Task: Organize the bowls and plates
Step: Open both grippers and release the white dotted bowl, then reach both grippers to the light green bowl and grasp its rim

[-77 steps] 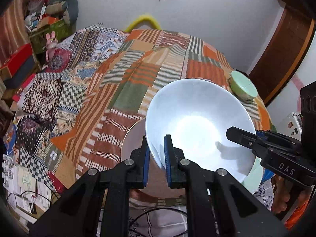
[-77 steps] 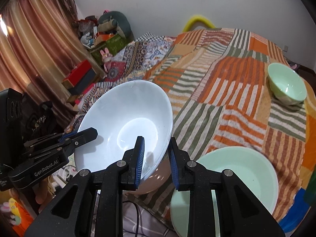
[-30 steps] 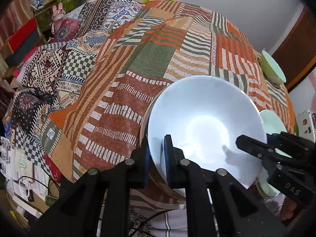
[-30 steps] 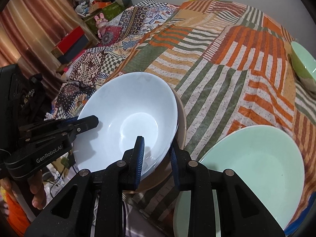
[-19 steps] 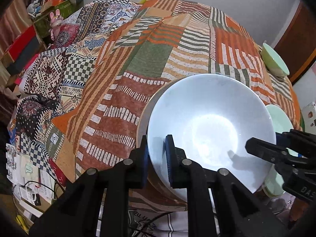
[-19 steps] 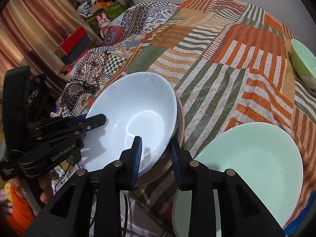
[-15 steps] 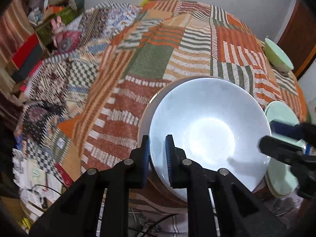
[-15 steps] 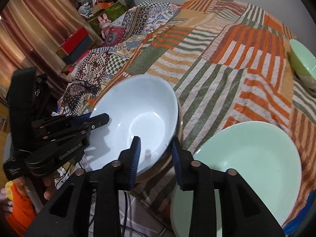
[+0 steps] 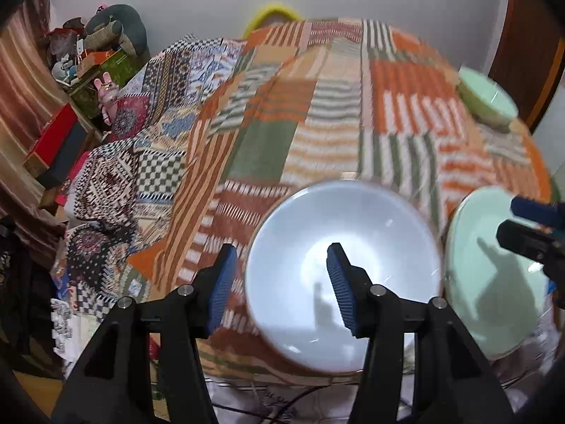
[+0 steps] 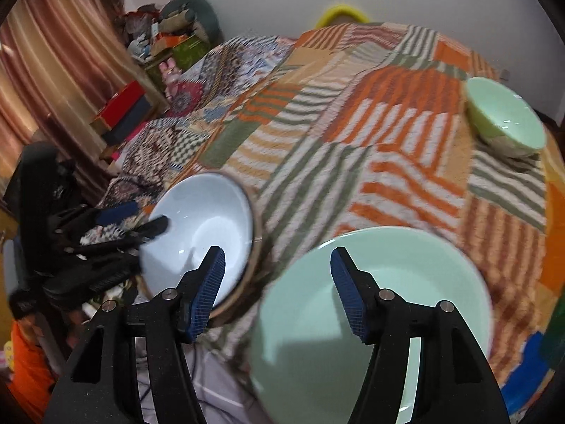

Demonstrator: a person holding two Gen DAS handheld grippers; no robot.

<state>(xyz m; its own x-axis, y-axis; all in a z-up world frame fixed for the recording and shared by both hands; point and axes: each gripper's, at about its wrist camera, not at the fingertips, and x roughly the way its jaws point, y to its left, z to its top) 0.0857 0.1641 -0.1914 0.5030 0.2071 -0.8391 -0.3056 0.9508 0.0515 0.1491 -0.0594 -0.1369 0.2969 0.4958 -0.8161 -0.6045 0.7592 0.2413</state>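
The left gripper (image 9: 280, 282) hangs over the bed's near edge with its jaws opening; the white bowl (image 9: 344, 275) sits below them on a brown plate (image 10: 257, 247), its left rim between the pads, untouched. To its right lies a large green bowl (image 10: 374, 321) at the same edge, its near side cut off. The right gripper (image 10: 279, 289) hovers there, jaws opening, nothing pressed between them. A small green bowl (image 10: 505, 120) rests at the bedspread's (image 9: 317, 113) far right edge. Motion blur smears the rims.
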